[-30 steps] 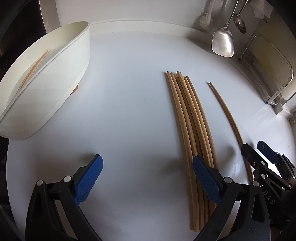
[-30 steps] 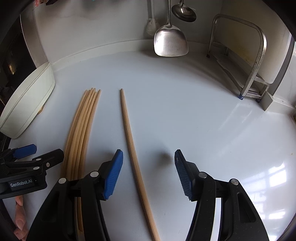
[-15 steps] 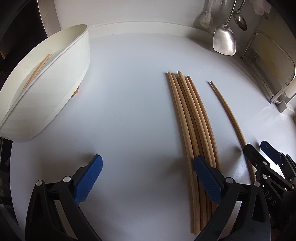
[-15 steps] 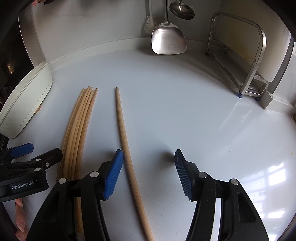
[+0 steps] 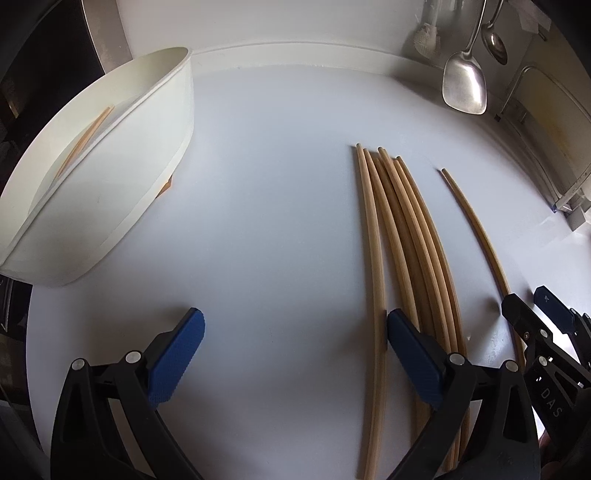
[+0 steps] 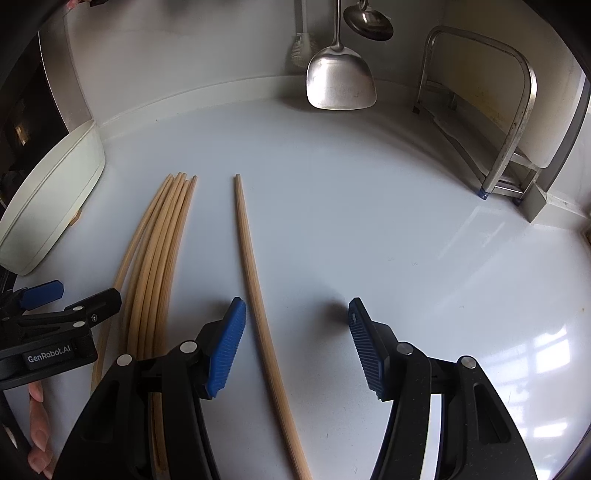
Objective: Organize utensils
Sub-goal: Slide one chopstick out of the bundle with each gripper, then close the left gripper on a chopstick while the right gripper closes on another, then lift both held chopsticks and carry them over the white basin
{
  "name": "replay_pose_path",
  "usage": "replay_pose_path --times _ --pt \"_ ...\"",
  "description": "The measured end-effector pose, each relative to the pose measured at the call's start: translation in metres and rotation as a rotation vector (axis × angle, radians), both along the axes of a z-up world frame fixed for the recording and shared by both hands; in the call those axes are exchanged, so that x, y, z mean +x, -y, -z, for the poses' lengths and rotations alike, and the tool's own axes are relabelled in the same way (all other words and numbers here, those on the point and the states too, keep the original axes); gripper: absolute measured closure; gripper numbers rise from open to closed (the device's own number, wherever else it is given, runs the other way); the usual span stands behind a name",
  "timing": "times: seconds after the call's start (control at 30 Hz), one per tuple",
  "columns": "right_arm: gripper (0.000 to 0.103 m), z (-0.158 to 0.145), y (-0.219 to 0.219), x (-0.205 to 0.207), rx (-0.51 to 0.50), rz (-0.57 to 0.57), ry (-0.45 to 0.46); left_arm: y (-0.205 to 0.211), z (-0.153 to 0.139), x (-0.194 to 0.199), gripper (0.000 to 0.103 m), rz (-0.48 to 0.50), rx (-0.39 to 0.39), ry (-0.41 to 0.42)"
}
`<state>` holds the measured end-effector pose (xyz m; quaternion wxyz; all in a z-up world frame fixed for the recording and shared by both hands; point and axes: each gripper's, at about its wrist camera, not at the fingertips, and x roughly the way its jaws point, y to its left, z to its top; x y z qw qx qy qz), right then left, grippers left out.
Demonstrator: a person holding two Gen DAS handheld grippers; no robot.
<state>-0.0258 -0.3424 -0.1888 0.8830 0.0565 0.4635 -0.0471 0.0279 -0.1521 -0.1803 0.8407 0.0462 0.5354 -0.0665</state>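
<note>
A bundle of several wooden chopsticks (image 5: 410,240) lies lengthwise on the white counter (image 5: 266,221). A single chopstick (image 5: 476,229) lies apart to its right. My left gripper (image 5: 293,332) is open just above the counter. Its right pad rests over the bundle's left edge, and the leftmost stick lies just inside that pad. My right gripper (image 6: 295,317) is open around the single chopstick (image 6: 251,266), which runs close to its left pad without being pressed. A white oval container (image 5: 110,166) at the far left holds one chopstick (image 5: 85,140).
A steel spatula (image 6: 340,81), a ladle (image 6: 367,22) and a brush hang on the back wall. A metal rack (image 6: 517,110) stands at the right. Each gripper shows at the other view's edge: left gripper (image 6: 79,293), right gripper (image 5: 526,297). A person's fingers (image 6: 37,424) show at the lower left.
The left gripper has tipped slightly, so the container and chopsticks sit a little lower in its view. The right gripper has stayed put. Both stay open as wide as before.
</note>
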Motion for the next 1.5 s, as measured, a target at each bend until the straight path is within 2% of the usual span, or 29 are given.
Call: replay_pose_path --times 0.13,0.2,0.37,0.4,0.57,0.6,0.67,0.73,0.9,1.13,1.3,1.5 --pt "0.048 0.001 -0.008 0.0 -0.025 -0.02 0.005 -0.001 0.0 -0.001 0.005 0.011 0.002 0.015" --pt "0.053 0.001 -0.009 -0.001 -0.028 -0.035 0.01 -0.002 -0.001 -0.004 0.007 0.02 -0.001 0.022" --pt "0.064 0.0 -0.013 -0.005 -0.024 -0.051 0.019 0.005 -0.007 -0.012 0.035 0.058 -0.008 0.052" --pt "0.069 0.0 -0.014 -0.005 -0.027 -0.054 0.02 0.003 -0.01 -0.019 0.037 0.064 -0.009 0.056" --pt "0.087 -0.001 -0.018 -0.007 -0.031 -0.066 0.02 0.007 -0.015 -0.025 0.067 0.094 -0.014 0.06" --pt "0.093 -0.001 -0.018 -0.006 -0.031 -0.067 0.02 0.009 -0.015 -0.025 0.07 0.104 -0.014 0.057" --pt "0.094 -0.001 -0.019 -0.007 -0.031 -0.069 0.018 0.011 -0.016 -0.026 0.088 0.12 -0.019 0.047" --pt "0.095 -0.001 -0.018 -0.007 -0.024 -0.068 0.018 0.016 -0.015 -0.023 0.095 0.132 -0.021 0.041" --pt "0.097 -0.002 -0.013 -0.007 0.023 -0.061 0.012 0.005 -0.017 -0.026 0.096 0.15 -0.098 0.016" --pt "0.097 -0.015 -0.005 -0.011 0.103 -0.043 0.024 -0.001 -0.033 -0.026 0.096 0.131 -0.149 -0.009" --pt "0.097 -0.044 -0.007 -0.011 0.132 -0.066 0.06 -0.008 -0.069 -0.022 0.096 0.101 -0.16 0.018" --pt "0.097 -0.096 -0.023 0.001 0.145 -0.105 0.105 -0.035 -0.122 -0.012 0.096 0.064 -0.203 0.07"
